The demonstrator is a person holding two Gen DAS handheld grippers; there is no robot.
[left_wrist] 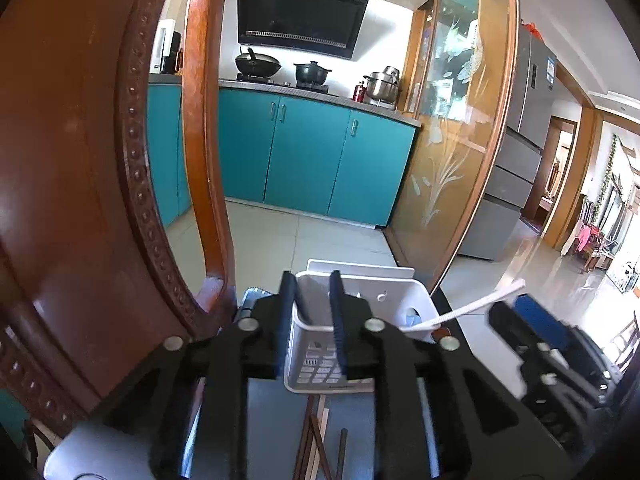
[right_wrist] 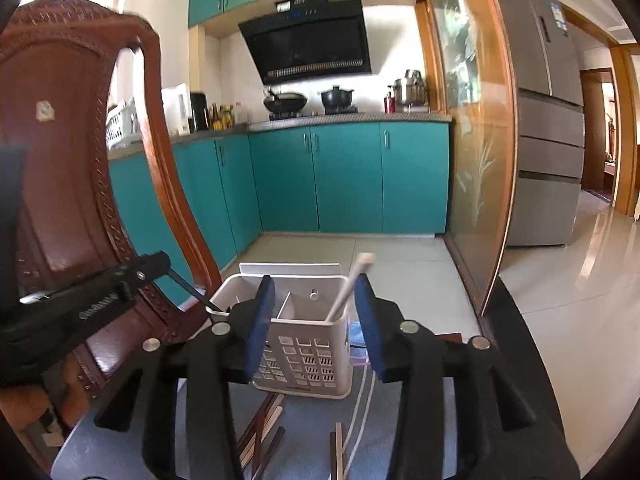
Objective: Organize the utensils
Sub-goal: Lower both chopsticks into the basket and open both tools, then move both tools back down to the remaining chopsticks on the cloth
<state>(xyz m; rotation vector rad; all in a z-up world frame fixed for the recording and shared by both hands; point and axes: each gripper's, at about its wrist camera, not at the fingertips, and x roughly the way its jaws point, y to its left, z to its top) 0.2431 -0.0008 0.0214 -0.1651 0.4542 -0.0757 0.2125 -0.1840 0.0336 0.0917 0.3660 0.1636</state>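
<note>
- Now the white caddy [right_wrist: 310, 344] stands on the worktop [right_wrist: 304, 452], far of both grippers; a white utensil [right_wrist: 352, 284] leans in its right compartment.
- Loose chopsticks [right_wrist: 260, 432] lie near of it, long axes running near-to-far, under the jaws.
- Left gripper [left_wrist: 312, 320]: jaws narrow, empty.
- Right gripper [right_wrist: 316, 320]: jaws wider, empty; neither is clearly nearer the chopsticks.

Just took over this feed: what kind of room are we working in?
Most likely a home kitchen with a dining corner: a range hood over a wok on the stove, teal cabinets, and a fridge to the right.
</note>
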